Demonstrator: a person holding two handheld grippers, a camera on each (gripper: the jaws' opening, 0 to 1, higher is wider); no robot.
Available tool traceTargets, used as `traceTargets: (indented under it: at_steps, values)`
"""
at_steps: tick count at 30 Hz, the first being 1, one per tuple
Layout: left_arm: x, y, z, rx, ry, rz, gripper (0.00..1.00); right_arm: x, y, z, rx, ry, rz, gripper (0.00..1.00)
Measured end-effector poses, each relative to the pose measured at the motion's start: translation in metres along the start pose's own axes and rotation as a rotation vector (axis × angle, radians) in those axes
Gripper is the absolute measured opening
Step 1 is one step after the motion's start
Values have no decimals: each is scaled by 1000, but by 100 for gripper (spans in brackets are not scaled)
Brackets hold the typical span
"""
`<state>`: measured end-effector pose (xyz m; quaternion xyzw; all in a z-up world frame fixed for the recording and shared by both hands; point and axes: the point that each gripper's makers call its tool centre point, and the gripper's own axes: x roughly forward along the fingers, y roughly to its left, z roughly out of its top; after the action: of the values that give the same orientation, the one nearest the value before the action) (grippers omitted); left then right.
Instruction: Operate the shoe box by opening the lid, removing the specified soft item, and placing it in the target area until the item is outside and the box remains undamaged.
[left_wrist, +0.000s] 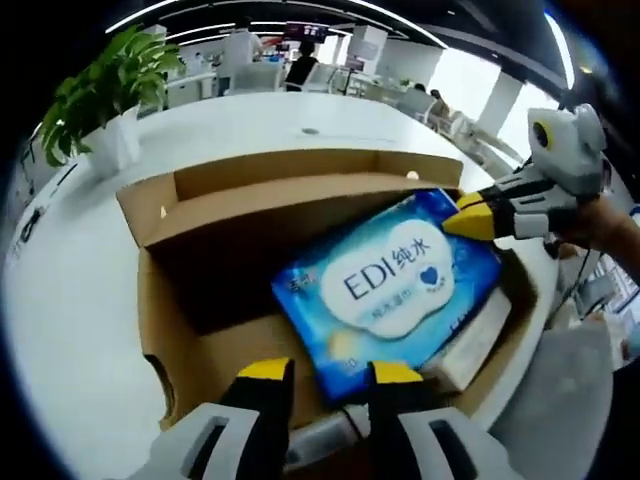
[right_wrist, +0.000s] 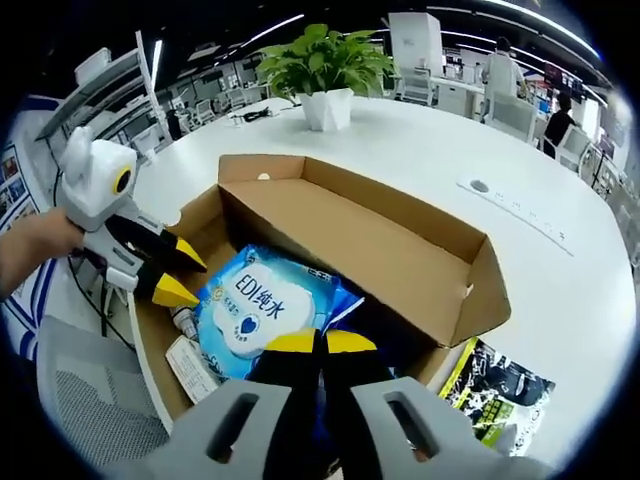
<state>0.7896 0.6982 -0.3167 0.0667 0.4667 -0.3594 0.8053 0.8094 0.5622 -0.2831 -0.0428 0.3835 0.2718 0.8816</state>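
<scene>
Shoe box (left_wrist: 250, 215) lid open; right gripper (right_wrist: 320, 342) clamps blue pack (left_wrist: 390, 285).

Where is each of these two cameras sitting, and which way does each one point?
Left gripper view: rides the left tool, looking along it into the open cardboard box; the right tool enters from the right.
Right gripper view: rides the right tool, looking at the box from the opposite side; the left tool and a hand show at left.
Shared: the box, the blue wipes pack, the potted plant.

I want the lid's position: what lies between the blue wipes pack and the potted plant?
In the right gripper view, the box's raised cardboard lid stands between the wipes pack and the plant, then bare white table.
</scene>
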Motion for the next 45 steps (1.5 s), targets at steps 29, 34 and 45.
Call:
traceTargets:
  at_steps: [29, 34, 45]
  values:
    - [25, -4, -8, -155, 66, -11, 9, 0, 1, -3, 12, -23, 17, 0]
    - [23, -2, -5, -160, 46, 2, 4, 1, 1, -3, 15, -24, 18, 0]
    - [8, -2, 4, -179, -15, 1, 1, -5, -1, 1, 32, -33, 34, 0]
